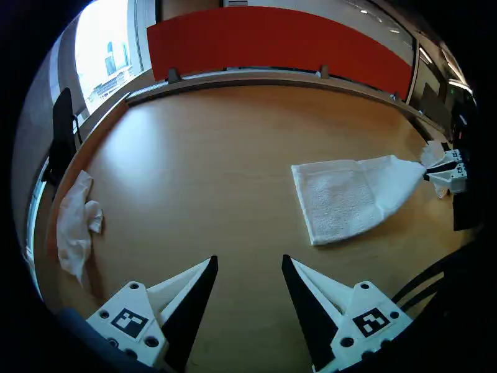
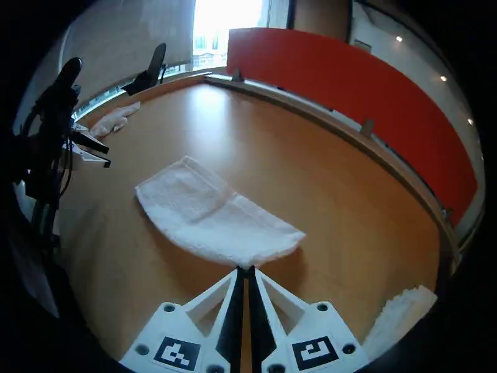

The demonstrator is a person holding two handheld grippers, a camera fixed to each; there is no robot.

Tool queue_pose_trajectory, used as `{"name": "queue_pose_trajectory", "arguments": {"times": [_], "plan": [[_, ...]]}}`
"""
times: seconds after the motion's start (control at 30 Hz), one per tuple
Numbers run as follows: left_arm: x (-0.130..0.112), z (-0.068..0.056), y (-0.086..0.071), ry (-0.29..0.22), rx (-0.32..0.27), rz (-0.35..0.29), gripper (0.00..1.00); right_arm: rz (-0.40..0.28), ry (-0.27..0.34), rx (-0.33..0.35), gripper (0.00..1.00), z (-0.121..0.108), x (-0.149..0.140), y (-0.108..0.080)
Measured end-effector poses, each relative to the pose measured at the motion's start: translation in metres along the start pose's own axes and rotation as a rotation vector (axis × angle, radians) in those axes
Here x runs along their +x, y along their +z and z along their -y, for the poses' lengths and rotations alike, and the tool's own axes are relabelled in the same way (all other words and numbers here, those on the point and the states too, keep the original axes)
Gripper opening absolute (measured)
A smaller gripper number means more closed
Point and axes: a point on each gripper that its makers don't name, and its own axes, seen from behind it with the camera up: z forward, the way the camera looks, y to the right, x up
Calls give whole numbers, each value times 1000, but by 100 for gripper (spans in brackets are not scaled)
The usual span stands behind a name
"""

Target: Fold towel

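A white towel [image 1: 348,196] lies partly folded on the wooden table [image 1: 217,161], to the right of my left gripper [image 1: 248,261]. That gripper is open, hovers over bare wood and holds nothing. At the far right the right gripper [image 1: 444,169] holds the towel's right corner, drawn to a point and lifted slightly. In the right gripper view the towel [image 2: 205,217] spreads out ahead, and my right gripper [image 2: 245,271] is shut on its near edge. The left gripper [image 2: 93,152] is at the far left, apart from the towel.
A crumpled white cloth [image 1: 77,224] lies near the table's left edge, also seen as the cloth [image 2: 115,118] by the window. Another white cloth [image 2: 404,317] sits close to my right gripper. A red partition [image 1: 279,43] borders the table's back edge.
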Motion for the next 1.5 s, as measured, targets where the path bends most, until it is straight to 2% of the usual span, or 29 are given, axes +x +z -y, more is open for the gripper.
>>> {"name": "queue_pose_trajectory", "arguments": {"times": [0.47, 0.7, 1.13, 1.5], "plan": [[4, 0, -1, -2, 3, -7, 76, -71, -20, -52, 4, -24, 36, -34], [5, -2, -1, 1, 2, -7, 76, -77, -54, -62, 4, -28, 43, -43], [4, -3, -3, 4, -1, -13, 76, -83, -89, -13, 4, -5, 51, -36], [6, -1, -7, 7, 1, -27, 75, -73, -137, 53, 4, 33, 57, -18]]}}
